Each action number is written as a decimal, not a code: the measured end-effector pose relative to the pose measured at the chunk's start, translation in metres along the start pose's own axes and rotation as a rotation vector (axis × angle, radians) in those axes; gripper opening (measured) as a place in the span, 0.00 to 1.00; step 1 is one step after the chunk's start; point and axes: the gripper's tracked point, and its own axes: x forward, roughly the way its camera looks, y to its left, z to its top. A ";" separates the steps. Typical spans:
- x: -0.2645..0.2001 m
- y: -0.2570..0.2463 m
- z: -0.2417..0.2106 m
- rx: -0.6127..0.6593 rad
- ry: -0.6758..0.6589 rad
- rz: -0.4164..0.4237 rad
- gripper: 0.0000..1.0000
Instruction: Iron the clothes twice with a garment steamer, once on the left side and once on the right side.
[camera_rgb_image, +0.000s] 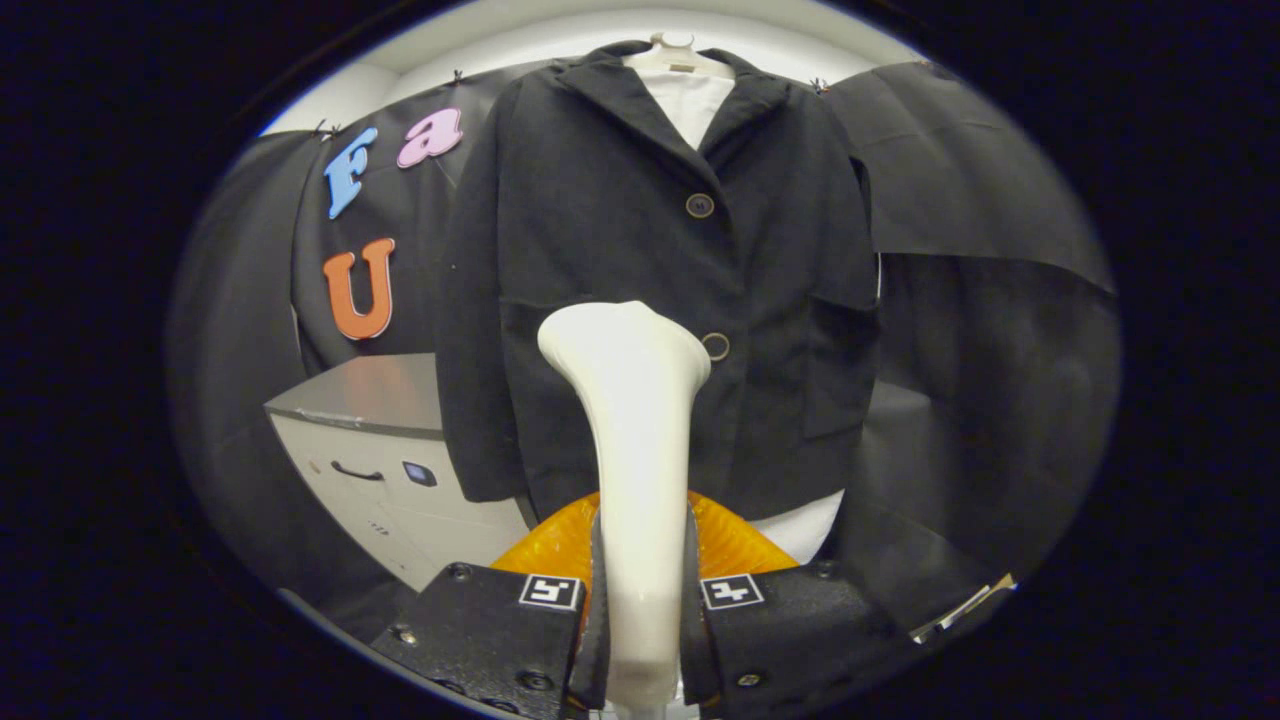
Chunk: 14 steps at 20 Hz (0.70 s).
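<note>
Between the fingers (640, 610), clamped on its white handle, the garment steamer (630, 400) stands upright with its head facing, perhaps touching, the hanging black jacket (620, 200) near its lower button, ready to stroke.

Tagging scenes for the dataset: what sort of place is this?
Likely a staged recording booth, not a real home: black cloth wall behind a black jacket on a hanger, a white cabinet beside it. The gripper is shut on a white steamer.
</note>
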 end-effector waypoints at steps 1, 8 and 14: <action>0.002 -0.001 -0.008 -0.007 0.007 -0.003 0.31; 0.015 -0.007 -0.064 -0.027 0.097 -0.016 0.31; 0.018 -0.012 -0.113 -0.063 0.173 -0.024 0.31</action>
